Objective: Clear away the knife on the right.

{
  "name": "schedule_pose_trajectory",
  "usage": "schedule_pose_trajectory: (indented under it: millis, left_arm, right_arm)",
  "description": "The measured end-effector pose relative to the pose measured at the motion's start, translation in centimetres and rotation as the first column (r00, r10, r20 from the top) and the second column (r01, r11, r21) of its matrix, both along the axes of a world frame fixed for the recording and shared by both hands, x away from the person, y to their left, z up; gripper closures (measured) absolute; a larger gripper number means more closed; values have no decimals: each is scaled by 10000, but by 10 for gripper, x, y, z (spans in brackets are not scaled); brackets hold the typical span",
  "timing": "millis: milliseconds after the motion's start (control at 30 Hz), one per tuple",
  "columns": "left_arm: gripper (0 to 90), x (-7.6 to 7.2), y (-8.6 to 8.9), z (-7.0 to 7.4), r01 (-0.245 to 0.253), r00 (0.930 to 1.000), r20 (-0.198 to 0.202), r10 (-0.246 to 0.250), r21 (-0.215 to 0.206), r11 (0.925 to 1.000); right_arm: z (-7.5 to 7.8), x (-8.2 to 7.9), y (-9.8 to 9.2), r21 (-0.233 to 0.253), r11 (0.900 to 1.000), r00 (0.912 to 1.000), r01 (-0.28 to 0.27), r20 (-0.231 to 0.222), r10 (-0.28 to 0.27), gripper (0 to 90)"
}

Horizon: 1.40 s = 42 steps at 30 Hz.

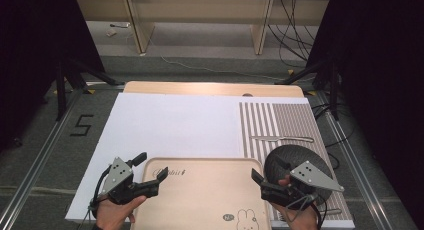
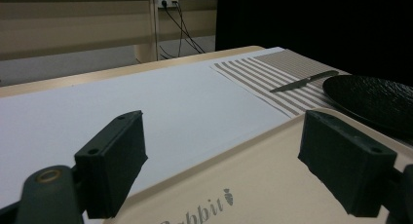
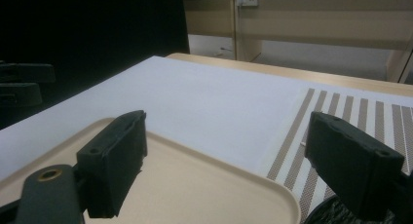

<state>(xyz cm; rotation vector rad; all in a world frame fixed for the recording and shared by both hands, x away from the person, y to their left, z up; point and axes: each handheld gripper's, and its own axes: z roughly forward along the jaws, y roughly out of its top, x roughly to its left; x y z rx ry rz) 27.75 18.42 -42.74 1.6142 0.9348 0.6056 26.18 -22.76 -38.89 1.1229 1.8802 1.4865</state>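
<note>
My left hand-held gripper (image 1: 148,171) hangs with its jaws spread wide and empty, straddling the far left corner of the beige rabbit-print tray (image 1: 200,200); one jaw sits over the tray's rim, the other just outside it above the white sheet (image 1: 170,125). My right hand-held gripper (image 1: 267,182) is likewise open and holding nothing, poised at the tray's far right corner, where the rim meets the striped placemat (image 1: 285,120). The tray lies flat on the bench (image 1: 210,88), at the near edge between my two hands. Just beside the tray's right edge, on the placemat, sits a black plate (image 1: 295,157), partly under my right hand; beyond the plate, farther from the tray, lies a table knife (image 1: 282,138).

By my reading, the step in hand is taking hold of the tray at both far corners. To do it well, I should lower each hand-held gripper until one jaw goes inside the raised rim and the other outside, close both together, and keep the two hands level so the tray does not tip. The right side needs care: the plate is close enough to the tray for the outer jaw to nudge it.
</note>
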Motion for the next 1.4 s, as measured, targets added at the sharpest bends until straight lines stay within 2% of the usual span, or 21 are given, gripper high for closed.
schedule_pose_trajectory:
  millis: [467, 567, 700, 967, 1100, 1167, 1233, 1267, 1300, 1400]
  left_arm:
    - [164, -1, -1, 0, 230, 9997, 29, -231, 82, 9997]
    - [164, -1, -1, 0, 193, 9998, 64, -193, 87, 9998]
    - [164, -2, -1, 0, 200, 9998, 90, -202, 151, 9997]
    - [164, -2, -1, 1, 194, 9996, 189, -197, 154, 9997]
    - [164, -2, 0, 1, 188, 9997, 167, -188, 31, 9998]
    - [164, -2, 0, 1, 190, 9997, 167, -190, -2, 9998]
    - [164, -2, 1, 1, 145, 9997, 171, -145, -3, 9999]
    - [164, -2, 1, 1, 145, 9997, 171, -145, -3, 9999]
    - [164, -2, 2, 1, 104, 9998, 190, -103, -31, 9999]
    - [164, -2, 4, 1, 69, 9998, 179, -68, -33, 10000]
  right_arm:
    - [3, 1, -3, -61, 10000, 10000, -27, 55, 27, 170]
    - [6, 1, -5, -216, 9997, 9995, 94, 317, -87, 174]
    - [8, 4, -9, -313, 9995, 9997, 57, 251, -50, 173]
    - [17, 18, -20, -468, 9985, 9994, -272, -237, 261, 178]
    - [23, 32, -25, -1062, 9926, 9970, -587, -568, 529, 187]
    - [27, 40, -28, -1219, 9900, 9956, -704, -699, 622, 189]
    - [30, 50, -30, -1338, 9871, 9919, -874, -1037, 738, 189]
    - [30, 50, -30, -1338, 9871, 9919, -874, -1037, 738, 189]
    - [32, 59, -32, -1498, 9837, 9878, -998, -1335, 799, 189]
    - [34, 70, -34, -1997, 9729, 9811, -1166, -1753, 816, 192]
